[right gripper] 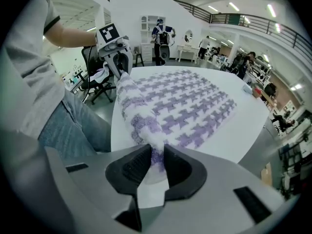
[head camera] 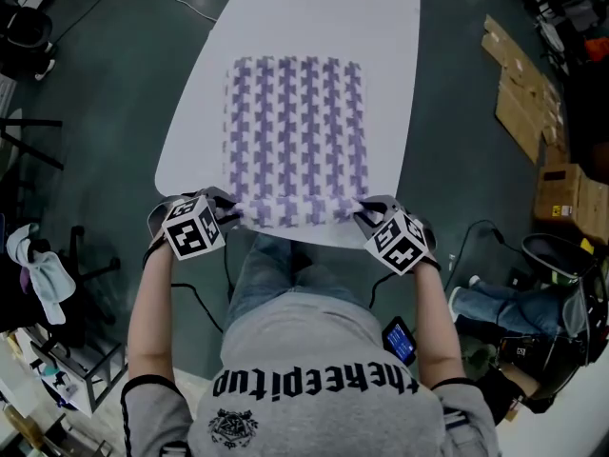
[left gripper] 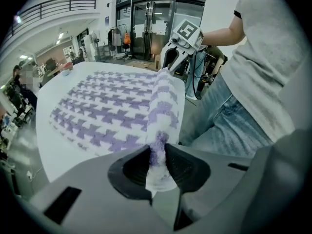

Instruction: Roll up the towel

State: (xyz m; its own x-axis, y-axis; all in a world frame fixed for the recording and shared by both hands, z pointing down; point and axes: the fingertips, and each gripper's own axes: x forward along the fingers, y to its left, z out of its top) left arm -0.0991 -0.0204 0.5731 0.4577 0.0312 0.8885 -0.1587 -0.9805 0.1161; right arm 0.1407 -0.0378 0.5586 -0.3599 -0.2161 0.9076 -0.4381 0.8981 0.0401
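Head view: white-and-purple houndstooth cloth towel [head camera: 295, 131] lies flat on white oval table [head camera: 314, 27], centre of frame. Near edge rolled into narrow tube, lower centre. Left claw [head camera: 233, 215] pinches tube's left end, right claw [head camera: 362, 212] its right end. Gripper views: jaws of both claws narrowly parted, pressing bunched towel fabric between them.

The towel [head camera: 295, 141] lies on the worktop [head camera: 385, 55] and reaches away in front of both grippers. Its near edge is turned into a small roll between the left gripper [head camera: 232, 216] and the right gripper [head camera: 361, 213]; each one pinches one end.
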